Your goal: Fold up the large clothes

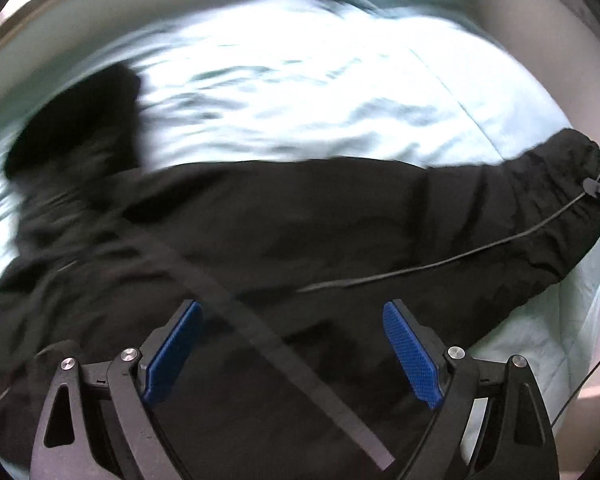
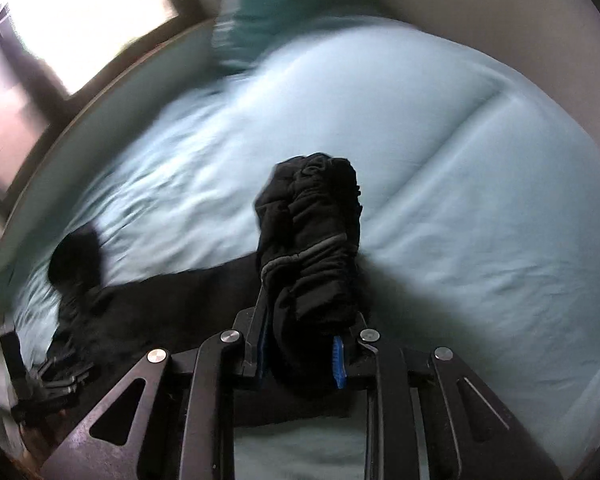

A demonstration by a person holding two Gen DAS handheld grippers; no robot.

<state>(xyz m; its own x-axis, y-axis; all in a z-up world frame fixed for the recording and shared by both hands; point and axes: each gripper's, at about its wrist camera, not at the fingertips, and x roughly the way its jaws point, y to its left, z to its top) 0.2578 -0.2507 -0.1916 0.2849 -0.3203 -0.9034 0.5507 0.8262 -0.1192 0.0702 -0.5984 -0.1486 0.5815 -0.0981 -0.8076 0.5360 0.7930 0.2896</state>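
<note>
A large black garment (image 1: 260,220) lies spread across a pale blue bed sheet (image 1: 300,92). It has a grey stripe (image 1: 284,348) and a thin drawstring (image 1: 460,256). My left gripper (image 1: 292,308) hangs just above the cloth, open, with nothing pinched between its blue pads (image 1: 412,352). My right gripper (image 2: 300,320) is shut on a bunched, gathered end of the black garment (image 2: 308,240), which stands up from between the pads and is lifted off the sheet. In the left wrist view that gathered end (image 1: 560,176) is at the far right. The left gripper (image 2: 32,380) shows blurred at the lower left of the right wrist view.
The bed sheet (image 2: 460,200) stretches wide to the right and back, with a seam (image 2: 452,132) running across it. A teal pillow (image 2: 260,0) lies at the head end. A bright window (image 2: 80,12) is at the far left, and a pale wall (image 1: 540,40) borders the bed.
</note>
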